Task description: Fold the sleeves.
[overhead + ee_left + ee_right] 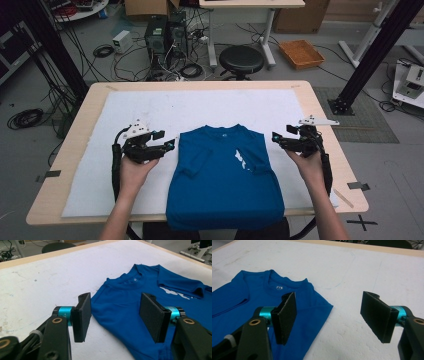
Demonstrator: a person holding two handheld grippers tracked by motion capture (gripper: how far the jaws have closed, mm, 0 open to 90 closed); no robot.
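A blue T-shirt [225,175] lay flat on the white-covered surface [150,107], between the two tongs, with both sleeves folded in over its body and its collar pointing away from the person. A white print showed on the chest beside the folded sleeve nearer the right tongs. The shirt's lower hem hung just over the near edge of the surface.

The left tongs [171,144] sat just beside the shirt's shoulder edge on their own side, held low over the white cover in the person's left hand [131,170]. In the left gripper view the left tongs [115,315] stood spread wide, with the folded shoulder edge of the shirt [140,297] lying in the gap beneath them; the pads pressed on nothing.

The right tongs [275,137] sat just off the opposite shoulder edge, close to it but apart, carried by the right hand [309,165]. In the right gripper view the right tongs [328,315] were likewise spread wide, holding nothing. The corner of the folded shirt [242,295] lay under and behind one jaw, while the other jaw stood over bare white cover.

Beyond the far edge of the surface, a black stool [241,60] stood on the floor among cables.
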